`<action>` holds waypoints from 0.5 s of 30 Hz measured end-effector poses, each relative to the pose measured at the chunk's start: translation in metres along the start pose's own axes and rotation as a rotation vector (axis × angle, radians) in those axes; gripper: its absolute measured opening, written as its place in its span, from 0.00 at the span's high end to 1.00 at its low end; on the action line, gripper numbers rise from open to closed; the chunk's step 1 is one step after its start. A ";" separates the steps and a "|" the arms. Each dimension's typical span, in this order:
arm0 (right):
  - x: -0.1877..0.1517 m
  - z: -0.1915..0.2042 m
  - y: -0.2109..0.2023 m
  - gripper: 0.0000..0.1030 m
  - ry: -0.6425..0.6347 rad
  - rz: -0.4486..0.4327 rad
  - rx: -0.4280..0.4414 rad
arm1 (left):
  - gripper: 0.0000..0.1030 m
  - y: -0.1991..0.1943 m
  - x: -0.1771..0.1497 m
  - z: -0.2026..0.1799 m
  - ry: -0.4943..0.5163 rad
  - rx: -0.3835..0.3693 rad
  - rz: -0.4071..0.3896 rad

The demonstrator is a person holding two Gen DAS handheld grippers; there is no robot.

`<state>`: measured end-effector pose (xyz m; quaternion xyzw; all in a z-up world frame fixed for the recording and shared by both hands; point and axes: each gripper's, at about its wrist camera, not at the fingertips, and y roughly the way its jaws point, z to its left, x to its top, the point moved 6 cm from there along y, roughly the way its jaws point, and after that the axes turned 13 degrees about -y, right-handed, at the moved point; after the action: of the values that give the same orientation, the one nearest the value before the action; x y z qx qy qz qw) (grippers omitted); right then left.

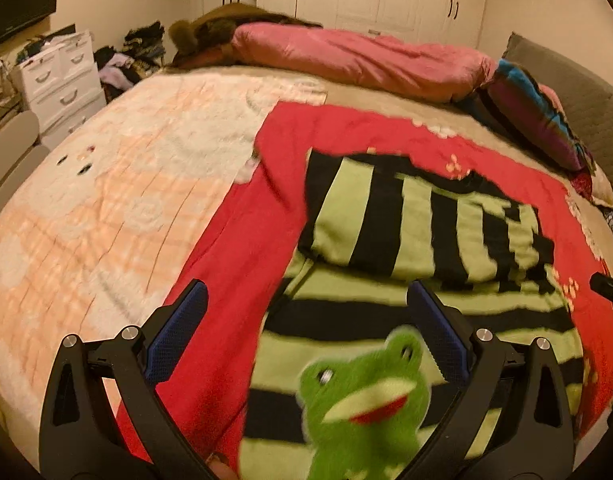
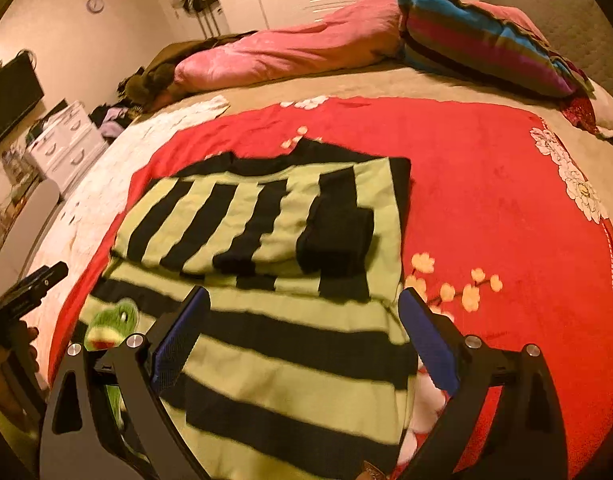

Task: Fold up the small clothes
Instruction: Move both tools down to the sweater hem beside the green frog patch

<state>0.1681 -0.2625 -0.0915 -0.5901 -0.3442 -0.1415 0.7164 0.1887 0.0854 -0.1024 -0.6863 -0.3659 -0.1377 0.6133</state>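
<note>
Striped sweater (image 2: 266, 280), green and black, lies flat on a red blanket (image 2: 486, 184) spread over the bed (image 2: 346, 80). Its far part is folded over the body, stripes there running near-to-far against the crosswise stripes below; a black sleeve cuff (image 2: 338, 236) rests on top of the fold. A plush green frog patch (image 1: 366, 392) sits on the sweater's left near part.

Left tongs (image 1: 306, 316): spread wide, holding nothing, hovering over the sweater's left edge, with the left finger above red blanket and the right finger above the stripes.

Right tongs (image 2: 302, 316): also spread wide and empty, straddling the sweater's near right part; the right finger hangs just past the sweater's right edge, over the blanket's blossom print.

Edges: the fold line crosses the sweater just beyond both pairs of fingertips. Red blanket shows as a margin to the left, right and far side of the garment, widest on the right. Left of the blanket lies a pale peach quilt (image 1: 106, 200). A pink duvet (image 1: 346, 56) and a striped pillow (image 2: 486, 40) lie along the far side, well apart from the sweater.
</note>
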 end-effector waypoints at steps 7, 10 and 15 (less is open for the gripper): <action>-0.031 0.015 -0.013 0.08 -0.042 0.046 0.015 | 0.09 -0.017 -0.021 0.025 0.009 0.034 0.068; -0.041 0.018 -0.016 0.08 -0.034 0.062 0.022 | 0.09 -0.028 -0.028 0.030 0.035 0.046 0.075; -0.052 0.020 -0.022 0.08 -0.018 0.076 0.027 | 0.09 -0.037 -0.035 0.042 -0.015 0.016 0.113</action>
<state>0.1102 -0.2604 -0.1081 -0.5942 -0.3301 -0.1044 0.7261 0.1282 0.1127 -0.1063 -0.7018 -0.3322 -0.0947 0.6230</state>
